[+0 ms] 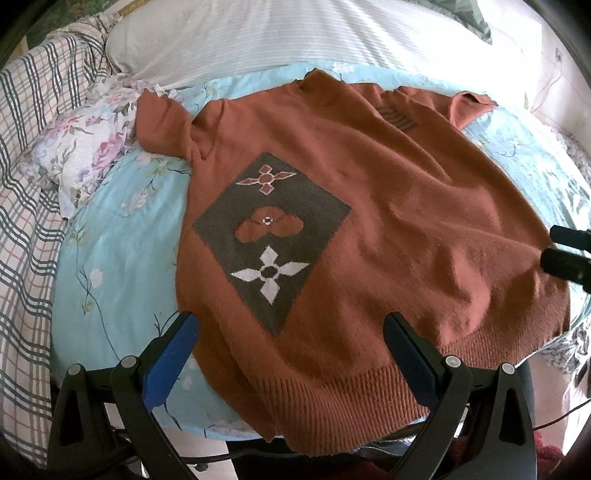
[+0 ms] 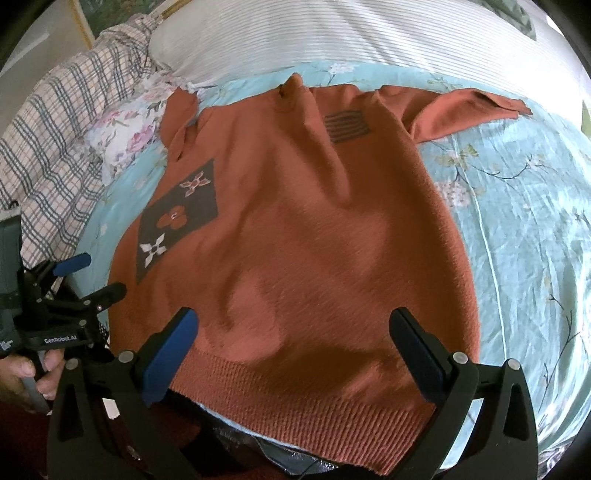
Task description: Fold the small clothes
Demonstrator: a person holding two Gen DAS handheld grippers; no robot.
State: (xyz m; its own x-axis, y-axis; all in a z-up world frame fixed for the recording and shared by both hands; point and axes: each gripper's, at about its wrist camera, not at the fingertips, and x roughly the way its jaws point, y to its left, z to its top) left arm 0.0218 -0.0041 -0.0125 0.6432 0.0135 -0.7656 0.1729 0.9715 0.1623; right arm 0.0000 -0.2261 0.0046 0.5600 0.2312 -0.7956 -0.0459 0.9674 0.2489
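A rust-orange short-sleeved knitted sweater (image 1: 369,206) lies spread flat, front up, on a light blue floral sheet (image 1: 118,258). It has a dark diamond patch with flower motifs (image 1: 269,229) and a striped patch near the neck (image 2: 345,125). Its ribbed hem (image 2: 306,402) hangs toward me. My left gripper (image 1: 291,325) is open above the hem's left half, holding nothing. My right gripper (image 2: 295,325) is open above the hem's right half, holding nothing. The left gripper also shows at the left edge of the right wrist view (image 2: 96,277).
A white striped pillow (image 1: 295,33) lies behind the sweater. A plaid blanket (image 1: 29,184) and a floral cloth (image 1: 88,147) are bunched at the left. The sheet (image 2: 524,221) continues right of the sweater. A hand (image 2: 33,373) holds the left gripper's handle.
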